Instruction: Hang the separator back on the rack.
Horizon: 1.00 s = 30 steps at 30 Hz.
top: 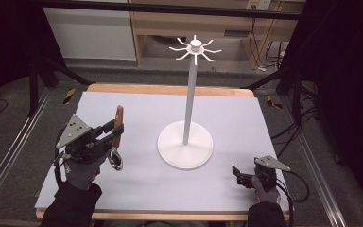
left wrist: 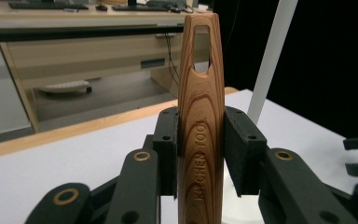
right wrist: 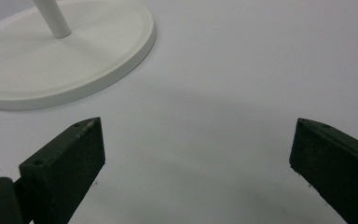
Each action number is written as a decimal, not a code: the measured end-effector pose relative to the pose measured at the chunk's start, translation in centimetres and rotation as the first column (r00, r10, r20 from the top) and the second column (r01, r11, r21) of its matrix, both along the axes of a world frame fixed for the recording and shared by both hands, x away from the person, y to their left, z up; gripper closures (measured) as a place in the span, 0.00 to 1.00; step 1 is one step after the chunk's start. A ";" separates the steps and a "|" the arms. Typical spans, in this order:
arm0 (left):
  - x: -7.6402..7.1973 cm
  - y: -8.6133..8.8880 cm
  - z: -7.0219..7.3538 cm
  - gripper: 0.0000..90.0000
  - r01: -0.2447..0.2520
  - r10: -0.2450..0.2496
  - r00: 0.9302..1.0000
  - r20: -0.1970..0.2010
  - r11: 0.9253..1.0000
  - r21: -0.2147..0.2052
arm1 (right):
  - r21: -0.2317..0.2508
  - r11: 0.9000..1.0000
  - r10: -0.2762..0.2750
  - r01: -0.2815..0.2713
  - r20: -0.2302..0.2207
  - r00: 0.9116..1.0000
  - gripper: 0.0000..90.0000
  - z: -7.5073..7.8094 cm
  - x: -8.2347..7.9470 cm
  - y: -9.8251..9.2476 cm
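A wooden-handled kitchen tool (top: 118, 120) stands nearly upright off the table at the left, its metal ring end (top: 115, 159) hanging below. My left gripper (top: 115, 132) is shut on the handle. In the left gripper view both pads clamp the handle (left wrist: 200, 93), which has a hanging slot at its top and reads "KITCHEN TOOL". A white hook stand (top: 185, 146) rises mid-table, with several hooks at its crown (top: 195, 47). My right gripper (top: 238, 174) rests open low at the front right, with nothing between its jaws (right wrist: 198, 149).
The stand's pole (left wrist: 270, 56) is to the right of the held tool, and its round base (right wrist: 65, 60) lies ahead and left of the right gripper. The white table mat (top: 137, 189) ends at a wooden edge. Desks and cables are beyond the table.
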State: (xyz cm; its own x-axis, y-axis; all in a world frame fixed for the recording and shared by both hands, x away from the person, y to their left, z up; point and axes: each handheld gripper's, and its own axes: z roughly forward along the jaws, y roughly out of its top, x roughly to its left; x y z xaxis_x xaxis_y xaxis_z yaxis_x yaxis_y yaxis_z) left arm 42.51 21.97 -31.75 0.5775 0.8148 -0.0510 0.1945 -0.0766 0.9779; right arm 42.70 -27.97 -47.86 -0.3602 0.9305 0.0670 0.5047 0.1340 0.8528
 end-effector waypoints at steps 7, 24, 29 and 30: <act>0.5 -1.0 1.1 0.75 0.012 -0.012 1.000 0.024 1.000 -0.014 | 0.001 1.000 0.002 -0.002 0.002 1.000 0.04 0.0 0.0 0.0; 1.9 -3.9 3.8 0.75 0.057 -0.052 0.996 0.074 0.996 -0.067 | -0.002 1.000 0.002 -0.002 0.002 1.000 0.04 0.0 0.1 -0.1; 2.2 -4.3 4.5 0.75 0.061 -0.055 0.995 0.086 0.996 -0.068 | 0.002 1.000 0.001 -0.001 0.004 1.000 0.04 0.0 0.1 -0.1; 2.2 -4.3 4.5 0.75 0.061 -0.055 0.995 0.086 0.996 -0.068 | 0.002 1.000 0.001 -0.001 0.004 1.000 0.04 0.0 0.1 -0.1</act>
